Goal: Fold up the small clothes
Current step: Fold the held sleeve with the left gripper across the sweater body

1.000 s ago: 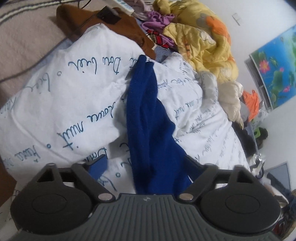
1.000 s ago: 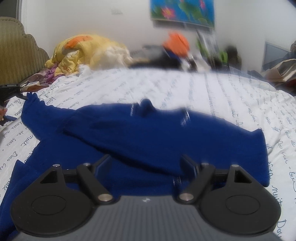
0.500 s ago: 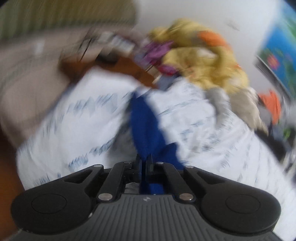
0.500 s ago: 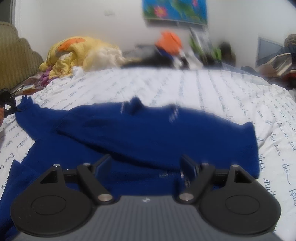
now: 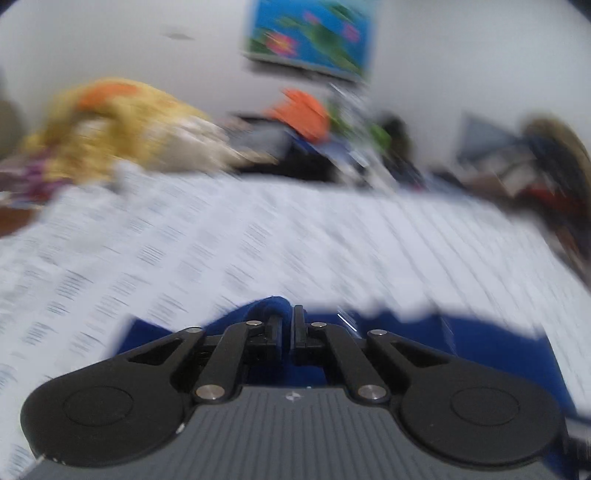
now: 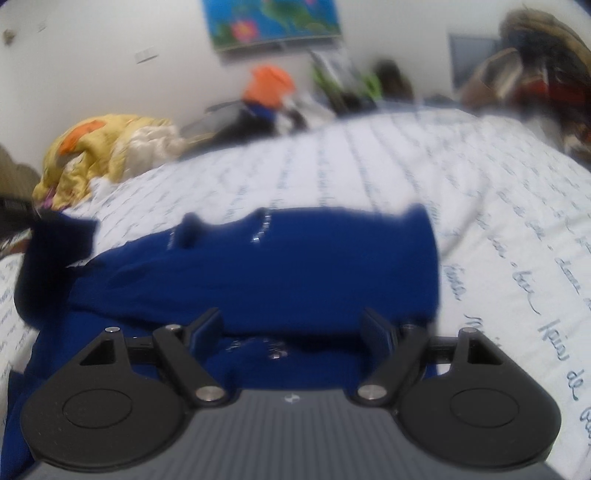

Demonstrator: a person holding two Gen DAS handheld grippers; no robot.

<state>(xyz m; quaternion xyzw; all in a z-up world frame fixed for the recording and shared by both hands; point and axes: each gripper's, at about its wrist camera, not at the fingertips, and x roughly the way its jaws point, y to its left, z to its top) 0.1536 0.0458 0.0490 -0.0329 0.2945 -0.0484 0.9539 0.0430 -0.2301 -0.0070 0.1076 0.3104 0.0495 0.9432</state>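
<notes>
Left wrist view: left tool (image 5: 287, 332) clamped on a fold of the blue garment (image 5: 480, 343); scene smeared by blur.
Right wrist view: right tool (image 6: 291, 330) is seen with jaws wide apart, low over the garment (image 6: 295, 266), nothing pressed between the pads. The garment is spread on the bed (image 6: 461, 184), its cover white with blue script; a dark sleeve end is raised at the left edge (image 6: 59, 236), where the other tool is barely made out. A yellow blanket (image 6: 107, 147) is heaped at the bed's far left. An orange item (image 6: 269, 85) and clutter are seen behind, under a blue picture (image 6: 273, 22) on the wall.
</notes>
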